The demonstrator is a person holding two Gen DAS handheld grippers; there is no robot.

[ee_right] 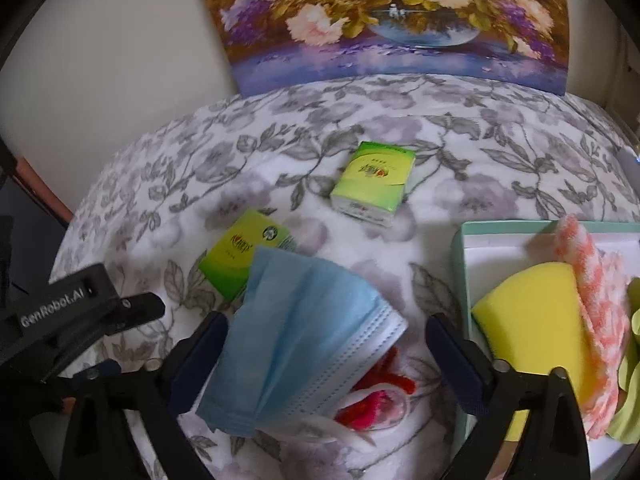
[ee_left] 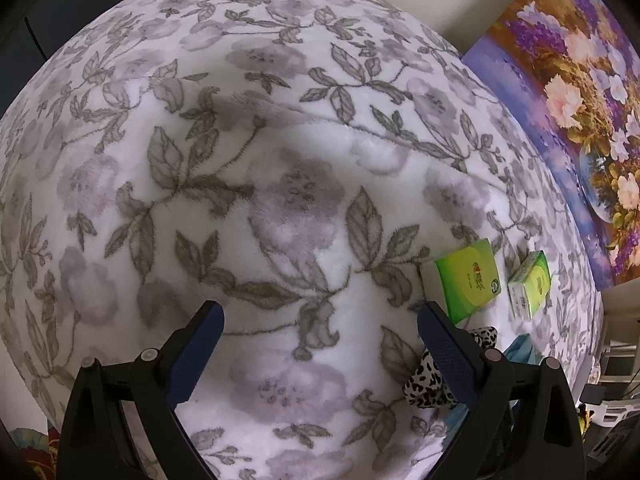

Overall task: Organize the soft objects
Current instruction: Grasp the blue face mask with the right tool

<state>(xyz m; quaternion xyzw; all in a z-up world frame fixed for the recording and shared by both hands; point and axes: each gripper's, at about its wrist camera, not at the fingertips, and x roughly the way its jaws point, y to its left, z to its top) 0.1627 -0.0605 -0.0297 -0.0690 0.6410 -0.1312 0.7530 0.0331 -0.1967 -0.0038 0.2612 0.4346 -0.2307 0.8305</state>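
The right tongs [ee_right: 324, 344] stand wide over a blue face mask [ee_right: 304, 344] lying on the floral blanket [ee_right: 168, 184], not gripping it. Near the blanket's right edge, a pale green tray [ee_right: 458, 264] holds a yellow sponge [ee_right: 532, 328] and a pink-and-white cloth [ee_right: 600, 320]. Two green tissue packs [ee_right: 372, 182] lie toward the painting [ee_right: 384, 20]. The left tongs [ee_left: 320, 328] gape wide and empty.
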